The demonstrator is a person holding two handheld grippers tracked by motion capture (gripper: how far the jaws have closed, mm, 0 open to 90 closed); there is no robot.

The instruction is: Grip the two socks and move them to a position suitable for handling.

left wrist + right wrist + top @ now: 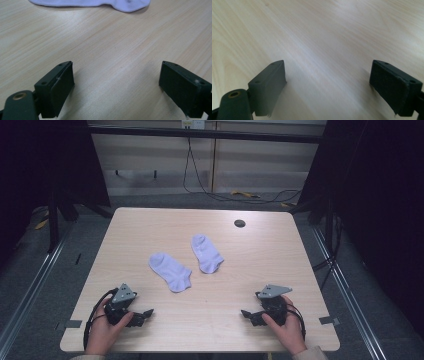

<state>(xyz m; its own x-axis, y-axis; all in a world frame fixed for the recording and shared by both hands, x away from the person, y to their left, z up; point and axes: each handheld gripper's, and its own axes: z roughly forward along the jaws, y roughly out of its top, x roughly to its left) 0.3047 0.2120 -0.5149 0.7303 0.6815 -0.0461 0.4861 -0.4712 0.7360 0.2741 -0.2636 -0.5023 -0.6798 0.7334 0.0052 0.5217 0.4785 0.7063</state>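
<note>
Two white socks lie flat near the middle of the wooden table (280, 250): the left sock (170, 271) and the right sock (206, 253), close together but apart. My left gripper (144, 314) rests low at the table's front left, held in a hand, jaws wide apart with bare wood between them. The left gripper view has my left gripper (116, 85) open, with the edge of a sock (95, 3) at the top. My right gripper (248, 315) sits at the front right in the other hand, also open. Bare wood lies between the jaws of my right gripper (327, 85) in its own view.
A small dark round grommet (239, 223) is set in the table near its far edge. Dark curtains and metal frame rails flank the table on both sides. A cable (200, 180) hangs along the back wall and runs across the floor.
</note>
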